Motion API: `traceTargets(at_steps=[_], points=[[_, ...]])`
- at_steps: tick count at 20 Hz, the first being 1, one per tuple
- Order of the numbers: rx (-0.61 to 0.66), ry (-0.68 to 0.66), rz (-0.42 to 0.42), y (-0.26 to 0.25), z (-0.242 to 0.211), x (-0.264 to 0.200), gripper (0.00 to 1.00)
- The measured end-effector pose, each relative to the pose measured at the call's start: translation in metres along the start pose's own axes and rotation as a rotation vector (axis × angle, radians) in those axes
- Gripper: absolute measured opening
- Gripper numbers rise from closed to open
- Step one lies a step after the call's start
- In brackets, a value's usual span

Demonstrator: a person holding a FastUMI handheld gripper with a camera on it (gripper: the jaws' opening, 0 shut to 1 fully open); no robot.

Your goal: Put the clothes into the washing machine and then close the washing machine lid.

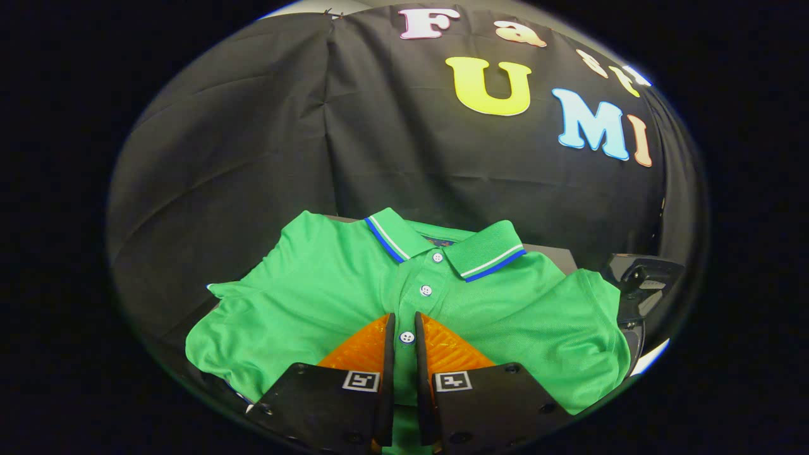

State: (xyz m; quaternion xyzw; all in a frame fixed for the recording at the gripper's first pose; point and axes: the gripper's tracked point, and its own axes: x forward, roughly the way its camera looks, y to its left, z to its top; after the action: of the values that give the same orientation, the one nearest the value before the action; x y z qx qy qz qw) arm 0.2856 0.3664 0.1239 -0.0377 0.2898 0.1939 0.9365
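Fingers of the gripper stand nearly together, separated by a narrow gap, directly over the button placket of a green polo shirt. Whether they pinch the fabric cannot be determined; one white button is visible in the gap. Two further buttons run up the placket beyond the fingertips to the collar, which carries blue and white stripes at its edge. The shirt lies spread flat, front side up, on a dark surface, sleeves extending to both sides. A dark object sits just beside the right sleeve; its nature cannot be determined.
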Motion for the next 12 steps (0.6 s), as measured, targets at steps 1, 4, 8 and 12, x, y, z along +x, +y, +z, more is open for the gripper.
traceTargets(at_steps=[1, 4, 8, 12], points=[[-0.009, 0.002, 0.008, -0.001, 0.001, -0.002, 0.18], [-0.028, -0.055, 0.017, -0.001, 0.012, -0.008, 0.18], [-0.031, -0.122, 0.024, 0.004, 0.036, -0.028, 0.18], [-0.017, -0.188, 0.037, 0.007, 0.072, -0.061, 0.18]])
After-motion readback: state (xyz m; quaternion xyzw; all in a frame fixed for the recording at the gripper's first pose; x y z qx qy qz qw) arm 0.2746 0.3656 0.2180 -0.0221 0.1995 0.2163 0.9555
